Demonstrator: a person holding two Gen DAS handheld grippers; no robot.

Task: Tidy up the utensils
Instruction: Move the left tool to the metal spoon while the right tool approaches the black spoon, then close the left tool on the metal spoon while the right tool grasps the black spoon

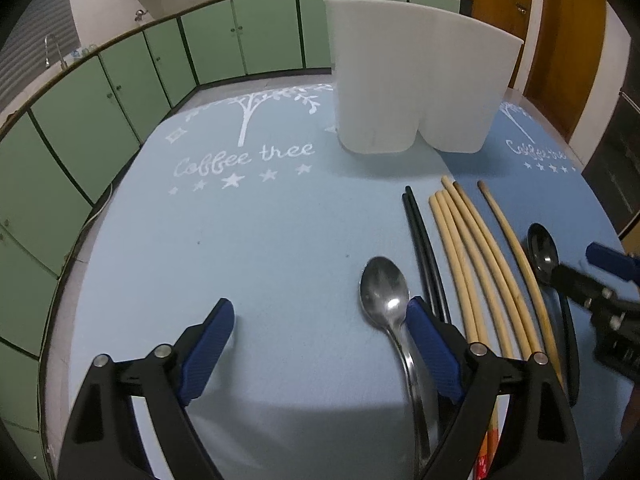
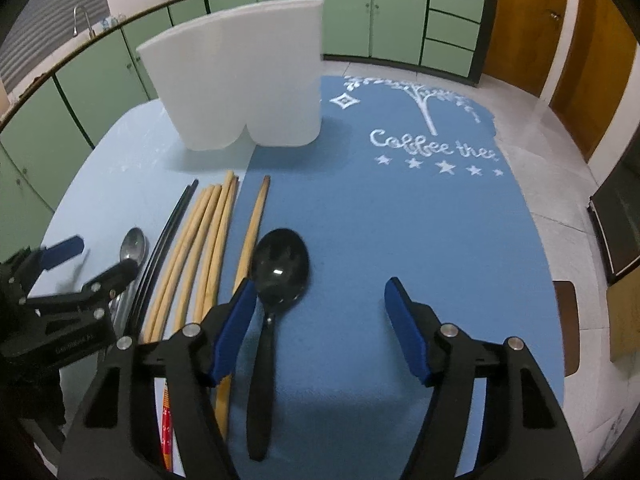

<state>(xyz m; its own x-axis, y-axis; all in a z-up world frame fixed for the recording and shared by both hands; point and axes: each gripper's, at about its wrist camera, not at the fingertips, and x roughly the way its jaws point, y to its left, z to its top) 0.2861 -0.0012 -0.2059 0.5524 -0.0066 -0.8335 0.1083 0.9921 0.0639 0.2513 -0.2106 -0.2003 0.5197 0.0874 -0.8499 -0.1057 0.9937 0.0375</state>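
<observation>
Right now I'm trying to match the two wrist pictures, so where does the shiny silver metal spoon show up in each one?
Left wrist view: the silver metal spoon lies low and right of centre, its handle passing just inside the left gripper's right-hand finger.
Right wrist view: it sits at the far left, its bowl showing above the other gripper.
Shared landmark: the pair of thin black chopsticks lying right beside it, with the tall white plastic holder beyond.

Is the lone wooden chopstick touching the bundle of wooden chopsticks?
Apart. The right wrist view shows blue mat between the lone chopstick and the bundle along their visible length.
</observation>
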